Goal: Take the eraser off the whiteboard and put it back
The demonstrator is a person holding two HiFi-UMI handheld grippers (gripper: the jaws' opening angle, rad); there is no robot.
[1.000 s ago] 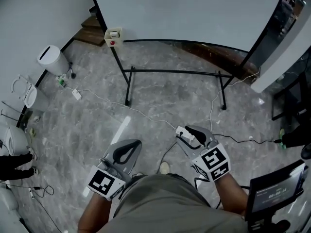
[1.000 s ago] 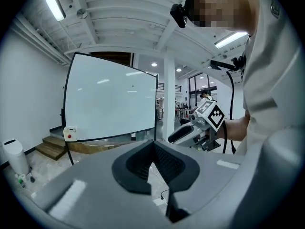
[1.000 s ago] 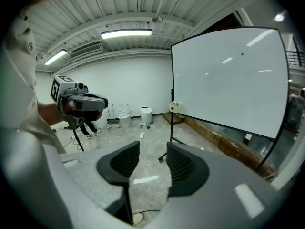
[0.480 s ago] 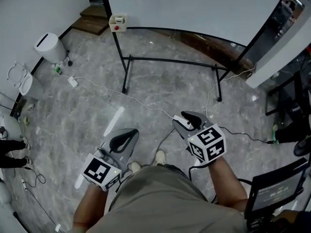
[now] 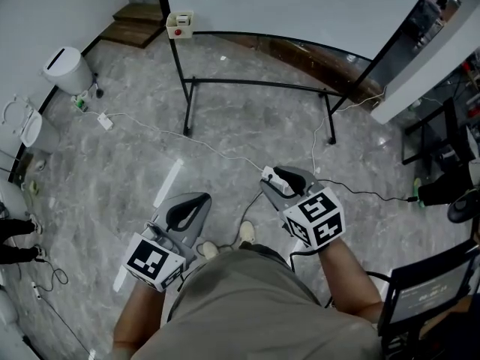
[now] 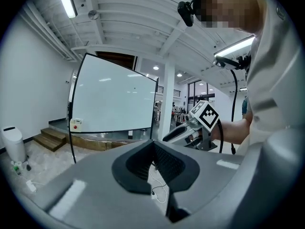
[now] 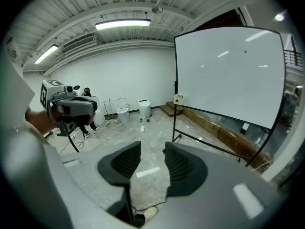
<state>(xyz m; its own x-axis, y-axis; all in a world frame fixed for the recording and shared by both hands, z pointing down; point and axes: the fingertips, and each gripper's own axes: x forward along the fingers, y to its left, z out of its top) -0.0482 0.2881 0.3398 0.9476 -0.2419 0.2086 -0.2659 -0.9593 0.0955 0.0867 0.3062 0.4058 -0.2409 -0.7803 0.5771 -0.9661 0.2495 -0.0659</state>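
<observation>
Right claw [image 7: 152, 146]: spread, with a clear gap between its two ribbed pads. The jaws have just been closing a little, with nothing between them (only grey floor shows through the gap).
Left claw [image 6: 153, 142]: pressed together at the tips, with an oval hollow behind them. It pinches nothing.
Contact: neither claw touches anything. In the head view both hang in the air just in front of the person's body, the left one at the left, well apart from the board.
Eraser [image 5: 179, 23]: a small pale box with a red spot on its face. It sits at the lower left corner of the whiteboard [image 5: 300, 6], at the top of the left upright of the stand [image 5: 255, 85].
Eraser's heading: the red-spotted face is turned out toward the room. Its outline looks nearly square (it is far off and small in every view), so its long axis cannot be told.
Whiteboard: blank and upright on the black stand, whose crossbar and feet are on the floor.
Floor [image 5: 225, 137]: grey and marbled. A white cable [image 5: 150, 130] trails across it from the left wall, past the foot of the stand, toward the claws.
By the left wall: a white bin [image 5: 64, 67].
</observation>
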